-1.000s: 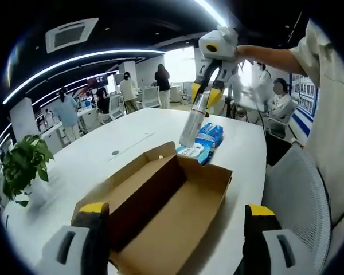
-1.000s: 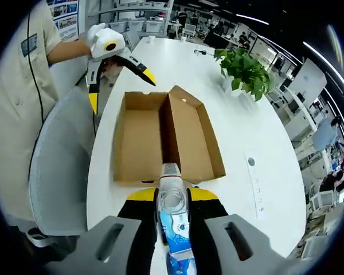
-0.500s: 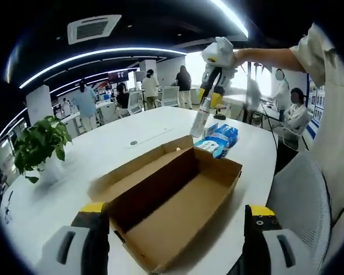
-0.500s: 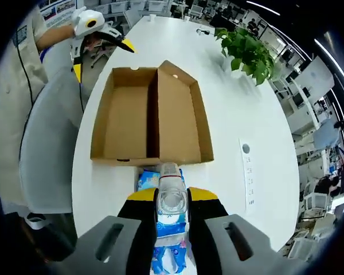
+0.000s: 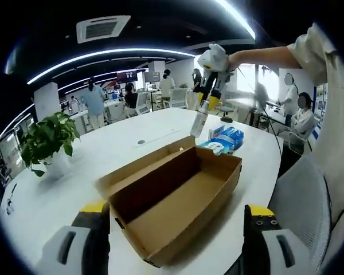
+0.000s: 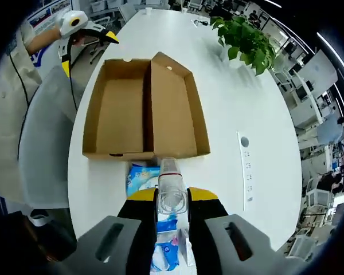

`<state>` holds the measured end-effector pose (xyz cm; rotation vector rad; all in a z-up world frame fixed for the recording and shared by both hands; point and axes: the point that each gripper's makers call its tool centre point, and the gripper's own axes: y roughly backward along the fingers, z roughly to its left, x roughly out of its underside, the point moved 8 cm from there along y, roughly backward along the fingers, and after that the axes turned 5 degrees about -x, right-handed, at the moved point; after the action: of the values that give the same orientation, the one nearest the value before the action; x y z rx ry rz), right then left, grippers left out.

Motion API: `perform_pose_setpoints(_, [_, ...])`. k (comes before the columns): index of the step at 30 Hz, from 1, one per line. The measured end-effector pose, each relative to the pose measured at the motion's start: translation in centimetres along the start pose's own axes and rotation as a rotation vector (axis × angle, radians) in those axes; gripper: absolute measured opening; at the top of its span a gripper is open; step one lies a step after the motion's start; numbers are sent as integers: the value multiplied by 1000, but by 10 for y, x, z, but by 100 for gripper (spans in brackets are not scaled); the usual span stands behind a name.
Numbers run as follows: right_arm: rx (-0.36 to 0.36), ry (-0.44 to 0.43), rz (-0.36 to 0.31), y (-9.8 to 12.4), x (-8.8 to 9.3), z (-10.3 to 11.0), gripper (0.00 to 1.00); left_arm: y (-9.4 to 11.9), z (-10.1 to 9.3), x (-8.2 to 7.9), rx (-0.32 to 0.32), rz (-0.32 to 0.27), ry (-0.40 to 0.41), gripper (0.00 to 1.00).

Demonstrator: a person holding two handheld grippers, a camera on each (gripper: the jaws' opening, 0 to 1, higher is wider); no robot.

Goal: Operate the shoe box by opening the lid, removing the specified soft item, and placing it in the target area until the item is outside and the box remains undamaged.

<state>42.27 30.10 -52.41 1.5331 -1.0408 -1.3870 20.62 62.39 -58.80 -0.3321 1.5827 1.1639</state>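
An open, empty cardboard shoe box [image 5: 155, 192] lies on the white table [image 5: 74, 189], its lid folded out flat beside it. My left gripper [image 5: 176, 209] stands open at the box's near end, holding nothing. Beyond the far end, a blue soft pack [image 5: 226, 139] lies on the table. Above the pack, my right gripper [image 5: 213, 60] hangs shut on a clear plastic bottle [image 5: 199, 120]. From the right gripper view I look down past the bottle [image 6: 172, 195] in my right gripper [image 6: 172, 197] at the pack [image 6: 142, 179], the box [image 6: 117, 114] and the open left gripper [image 6: 89, 54].
A potted plant [image 5: 49, 137] stands on the table left of the box, also seen as the plant [image 6: 246, 43]. A grey mesh chair [image 5: 301, 200] is at the table's edge beside the person's sleeve. A cable port [image 6: 245, 141] is set in the tabletop. People stand far back.
My right gripper has risen higher above the table with the bottle, away from the blue pack. The left view has pulled back a little from the box. The box has stayed put.
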Motion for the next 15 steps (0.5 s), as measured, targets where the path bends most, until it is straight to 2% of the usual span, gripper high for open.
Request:
perform_pose_setpoints(8, [-17, 24, 33, 6, 3, -1, 17, 1, 1, 2, -10, -1, 15, 98])
perform_pose_setpoints(12, [-5, 37, 73, 7, 12, -7, 17, 1, 2, 5, -19, 3, 23, 97])
perform_pose_setpoints(15, [6, 56, 134, 4, 21, -12, 17, 1, 3, 7, -24, 3, 32, 96])
